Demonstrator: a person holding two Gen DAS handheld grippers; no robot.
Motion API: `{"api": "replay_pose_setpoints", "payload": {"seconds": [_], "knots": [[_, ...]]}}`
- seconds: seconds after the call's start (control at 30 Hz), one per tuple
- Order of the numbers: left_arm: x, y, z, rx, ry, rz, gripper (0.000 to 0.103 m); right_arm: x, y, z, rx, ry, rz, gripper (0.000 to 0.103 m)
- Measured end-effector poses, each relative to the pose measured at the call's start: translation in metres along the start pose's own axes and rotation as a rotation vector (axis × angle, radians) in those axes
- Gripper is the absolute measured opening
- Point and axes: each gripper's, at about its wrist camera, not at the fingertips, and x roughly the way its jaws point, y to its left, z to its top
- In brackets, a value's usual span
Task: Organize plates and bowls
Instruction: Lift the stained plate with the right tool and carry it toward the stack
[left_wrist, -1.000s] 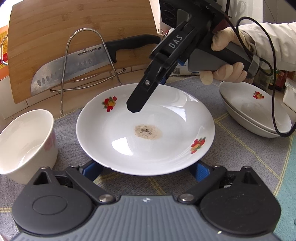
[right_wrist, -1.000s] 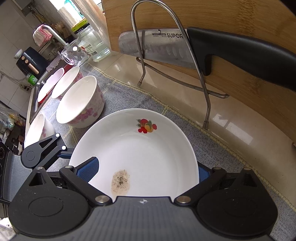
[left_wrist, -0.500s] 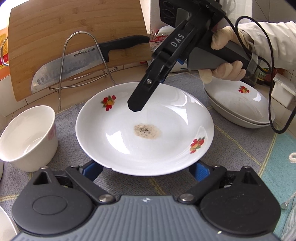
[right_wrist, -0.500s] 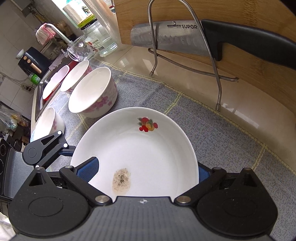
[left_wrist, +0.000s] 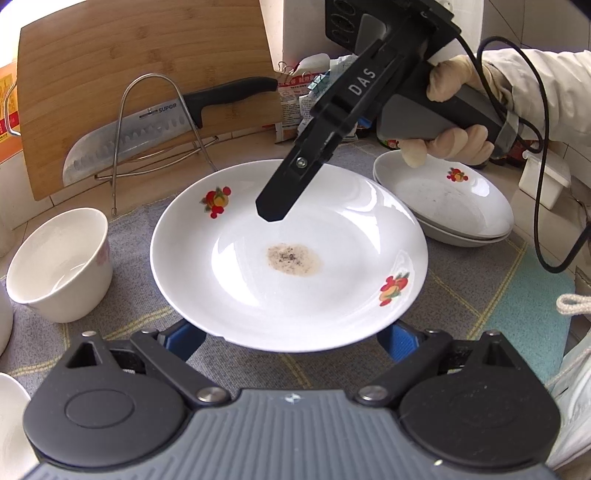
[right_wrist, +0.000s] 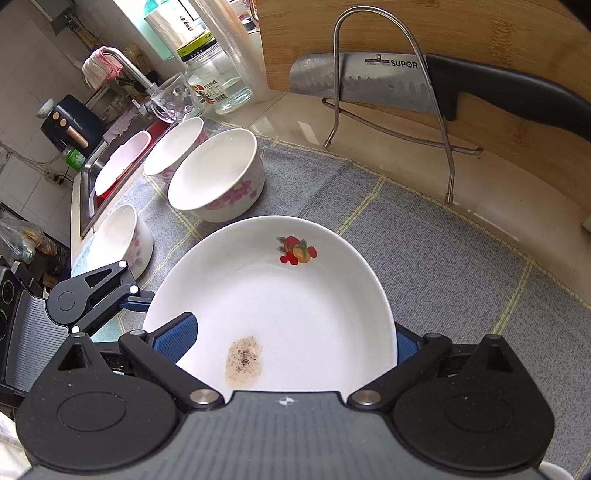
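A white plate (left_wrist: 288, 258) with fruit prints and a brown stain hangs above the grey mat, carried between both grippers. My left gripper (left_wrist: 290, 339) is open, with both blue pads under the plate's near rim. My right gripper (right_wrist: 291, 343) is also wide open across the plate (right_wrist: 295, 306): its left pad lies over the rim and its right pad sits below it. In the left wrist view one right-gripper finger (left_wrist: 275, 210) reaches over the plate's far side; the other finger is hidden. A stack of matching plates (left_wrist: 443, 199) sits just right of the carried plate.
A floral bowl (left_wrist: 59, 262) stands to the left, and the right wrist view shows three such bowls (right_wrist: 218, 177) near the sink (right_wrist: 110, 173). Behind are a bamboo cutting board (left_wrist: 147, 66), a knife (left_wrist: 166, 122) in a wire rack and food packets (left_wrist: 295, 99). A gloved hand (left_wrist: 450, 144) holds the right gripper.
Both grippers and the plate have moved right together. The bowl has fallen back to the left, and the stack of plates is now close beside the carried plate's right rim.
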Motion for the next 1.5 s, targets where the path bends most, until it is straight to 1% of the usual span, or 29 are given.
{"api": "replay_pose_setpoints", "payload": {"seconds": [0.37, 0.6, 0.8, 1.17, 1.5], "knots": [[-0.016, -0.017, 0.005, 0.026, 0.005, -0.01, 0.098, -0.017, 0.013, -0.021, 0.017, -0.025, -0.007, 0.103], [-0.017, -0.029, 0.009, 0.044, 0.015, -0.021, 0.098, -0.029, 0.014, -0.034, 0.038, -0.048, -0.009, 0.103], [-0.018, -0.042, 0.014, 0.069, 0.008, -0.038, 0.098, -0.041, 0.013, -0.046, 0.056, -0.067, -0.022, 0.103], [-0.009, -0.067, 0.03, 0.145, -0.005, -0.098, 0.098, -0.074, 0.001, -0.077, 0.113, -0.124, -0.073, 0.103], [0.014, -0.084, 0.042, 0.211, -0.005, -0.185, 0.098, -0.102, -0.02, -0.114, 0.199, -0.163, -0.136, 0.103]]}}
